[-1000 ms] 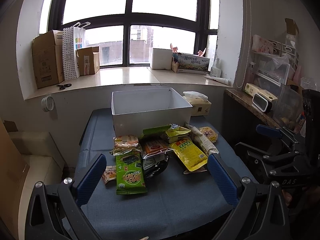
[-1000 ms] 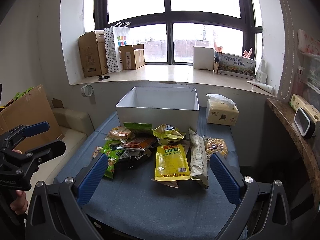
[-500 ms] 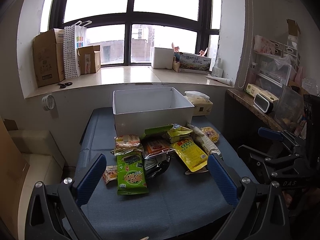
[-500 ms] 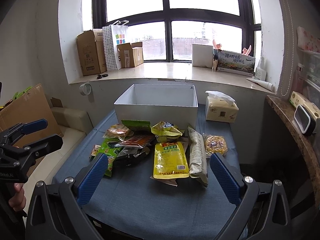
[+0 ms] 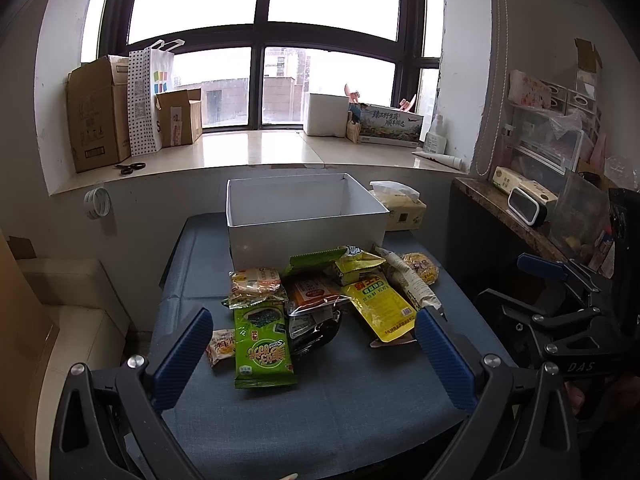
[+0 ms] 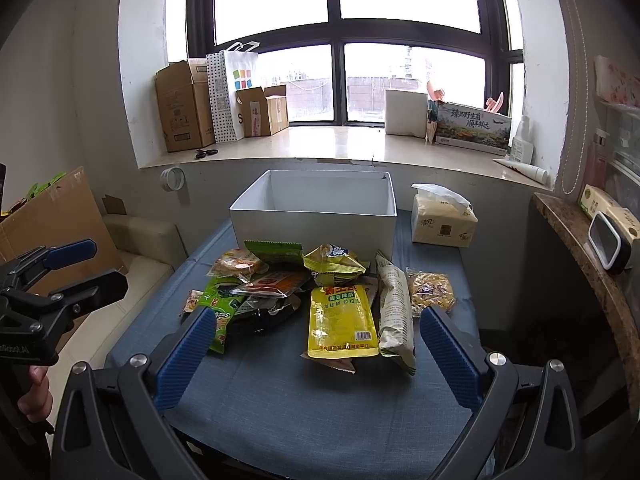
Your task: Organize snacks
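Note:
Several snack packets lie piled on a blue-covered table [image 5: 340,392] in front of an open white box [image 5: 304,232], also in the right wrist view [image 6: 316,228]. Among them are a green seaweed packet [image 5: 262,352], a yellow pouch [image 6: 342,322] and a long pale packet [image 6: 396,312]. My left gripper [image 5: 314,340] is open and empty, held near the table's front edge above the green packet's side. My right gripper [image 6: 318,338] is open and empty, in front of the yellow pouch. Each gripper shows at the edge of the other's view.
A tissue pack [image 6: 442,220] stands right of the box. Cardboard boxes [image 6: 184,108] and a paper bag sit on the window sill behind. A shelf with a small clock [image 6: 606,246] runs along the right. A cardboard sheet [image 6: 52,216] leans at the left.
Both grippers have edged slightly forward toward the snack pile. Nothing on the table has moved.

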Action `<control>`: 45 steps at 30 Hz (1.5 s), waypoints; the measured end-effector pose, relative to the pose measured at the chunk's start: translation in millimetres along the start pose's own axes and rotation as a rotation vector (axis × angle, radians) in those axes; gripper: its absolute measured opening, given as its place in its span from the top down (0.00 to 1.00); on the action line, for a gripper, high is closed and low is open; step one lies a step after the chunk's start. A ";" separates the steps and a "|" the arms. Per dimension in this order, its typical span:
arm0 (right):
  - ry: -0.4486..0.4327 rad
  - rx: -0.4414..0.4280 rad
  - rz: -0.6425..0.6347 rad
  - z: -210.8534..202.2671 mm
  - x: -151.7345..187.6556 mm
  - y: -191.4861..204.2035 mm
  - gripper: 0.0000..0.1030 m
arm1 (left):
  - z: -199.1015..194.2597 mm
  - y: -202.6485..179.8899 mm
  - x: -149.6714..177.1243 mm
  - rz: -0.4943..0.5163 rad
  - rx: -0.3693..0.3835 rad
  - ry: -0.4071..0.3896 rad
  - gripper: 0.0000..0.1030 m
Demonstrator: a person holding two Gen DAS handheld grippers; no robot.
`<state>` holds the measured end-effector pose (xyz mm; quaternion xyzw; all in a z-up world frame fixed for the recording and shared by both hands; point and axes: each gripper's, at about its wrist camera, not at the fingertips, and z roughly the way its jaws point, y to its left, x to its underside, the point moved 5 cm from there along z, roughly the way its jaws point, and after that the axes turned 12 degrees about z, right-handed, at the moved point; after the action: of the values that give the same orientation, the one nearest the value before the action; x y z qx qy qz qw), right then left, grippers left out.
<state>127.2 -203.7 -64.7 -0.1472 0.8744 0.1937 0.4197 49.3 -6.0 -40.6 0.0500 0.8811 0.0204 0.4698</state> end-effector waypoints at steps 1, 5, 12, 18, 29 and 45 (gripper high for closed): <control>0.000 0.001 0.000 0.1 0.1 -0.3 0.00 | 0.2 0.0 0.0 0.000 0.001 0.001 0.00; 0.003 0.000 -0.001 0.3 0.8 0.1 0.00 | 1.0 -1.6 0.5 0.000 0.007 0.005 0.00; 0.004 -0.004 -0.002 0.6 1.4 0.3 0.00 | 2.7 -2.2 1.9 0.001 0.000 0.012 0.00; 0.010 -0.005 0.002 2.7 3.3 -0.9 0.00 | 5.5 -2.2 3.6 -0.004 0.003 0.023 0.00; 0.020 -0.001 0.011 4.1 6.5 -5.7 0.00 | 9.6 -4.6 4.9 -0.005 0.014 0.033 0.00; 0.080 0.003 -0.041 96.7 -2.7 1.5 0.00 | 6.6 6.3 15.1 -0.019 0.008 0.002 0.00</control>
<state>193.6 -157.4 -117.6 -0.1720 0.8875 0.1779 0.3887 46.9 1.9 -56.2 0.0437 0.8821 0.0124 0.4689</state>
